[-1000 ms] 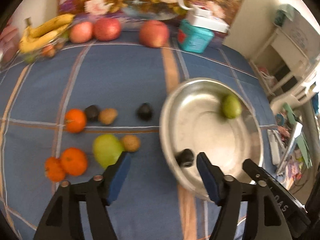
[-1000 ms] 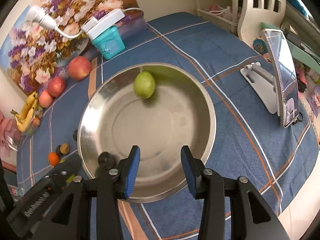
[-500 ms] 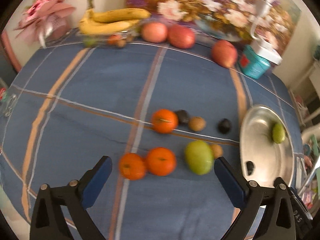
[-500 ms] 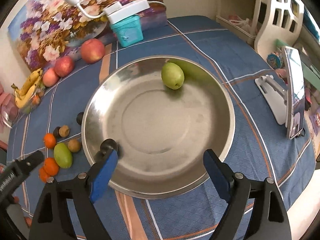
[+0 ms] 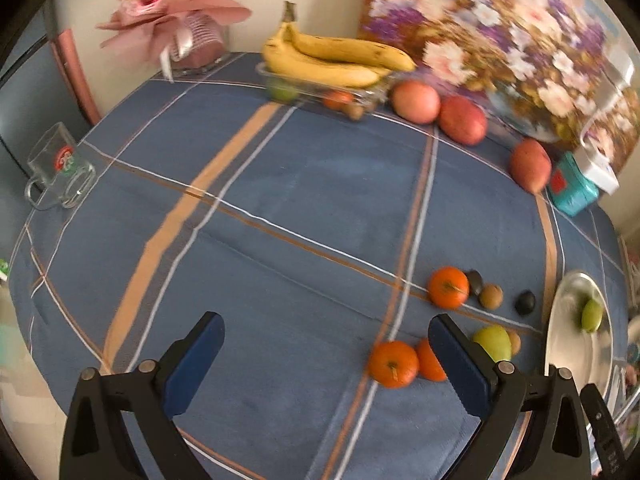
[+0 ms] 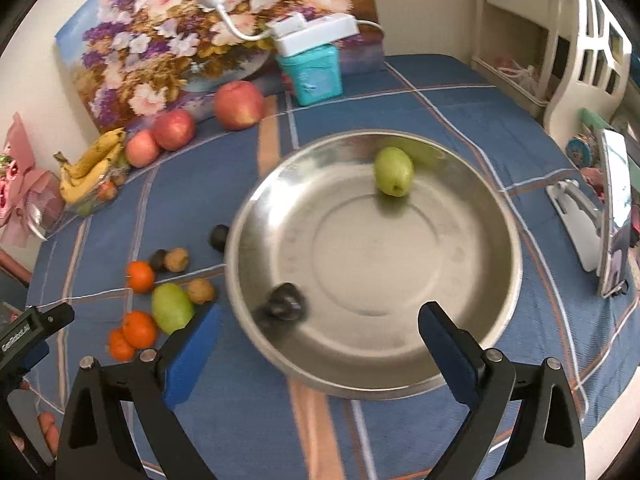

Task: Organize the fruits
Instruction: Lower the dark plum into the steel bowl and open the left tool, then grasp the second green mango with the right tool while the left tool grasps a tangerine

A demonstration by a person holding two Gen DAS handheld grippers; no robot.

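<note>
A steel bowl (image 6: 496, 312) holds a small green fruit (image 6: 393, 171) and a dark fruit (image 6: 285, 306). The bowl's rim (image 5: 560, 320) also shows at the right of the left wrist view. Left of the bowl lie oranges (image 6: 140, 276) (image 5: 393, 363), a green pear (image 6: 171, 306) (image 5: 493, 342), small brown fruits (image 6: 176, 259) and dark fruits (image 6: 218, 237). My left gripper (image 5: 326, 364) is open and empty above the cloth, left of the oranges. My right gripper (image 6: 316, 348) is open and empty over the bowl's near rim.
Bananas in a clear tray (image 5: 332, 62), three apples (image 5: 462, 120), a teal box (image 6: 312, 72) and a flower painting (image 6: 192, 28) line the back. A glass mug (image 5: 58, 168) stands at the far left. A phone on a stand (image 6: 612, 216) is right of the bowl.
Both grippers opened wide. The left gripper swung left, away from the bowl, now facing the open cloth and loose fruit. The dark fruit lies in the bowl.
</note>
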